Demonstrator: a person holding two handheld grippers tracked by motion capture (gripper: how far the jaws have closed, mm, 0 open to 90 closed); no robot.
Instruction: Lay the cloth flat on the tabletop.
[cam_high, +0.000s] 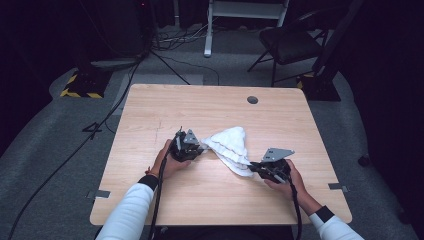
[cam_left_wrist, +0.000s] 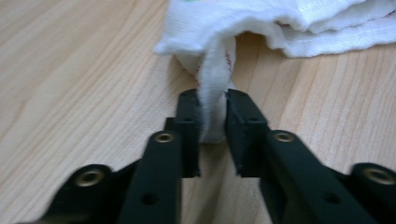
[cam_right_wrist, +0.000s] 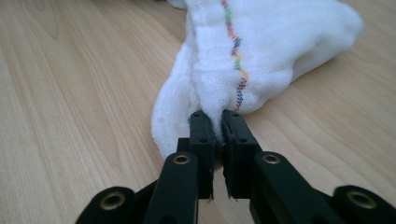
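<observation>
Black and bolted, my own jaws rise nearest in each gripper view, and both are pinched on cloth. Going from the biggest thing down: the square light-wood table (cam_high: 150, 165) carries everything, with a small dark round grommet (cam_high: 252, 100) set near its far edge. Behind it, on the grey floor, stand a dark folding chair (cam_high: 290, 45) and the white legs of a frame (cam_high: 210, 30), with black cables trailing across the carpet.

Near the middle of the table lies the white terry cloth with a multicoloured stitched seam (cam_high: 231, 145), bunched and folded over itself into a rough wedge. It stretches between my two hands, one end toward each.

My left gripper (cam_high: 187, 146) sits at the cloth's left end, held by my left hand in a white sleeve. In the left gripper view its jaws are drawn in on a narrow upright fold of the cloth (cam_left_wrist: 212, 93), the fabric squeezed between the two pads and hanging just above the wood.

My right gripper (cam_high: 272, 167) sits at the cloth's near right corner, a grey three-cornered plate on top. In the right gripper view its jaws stand almost together, clamping a thick gathered edge of the cloth (cam_right_wrist: 261, 56) just beside the coloured stitching, which runs away up the fold.
</observation>
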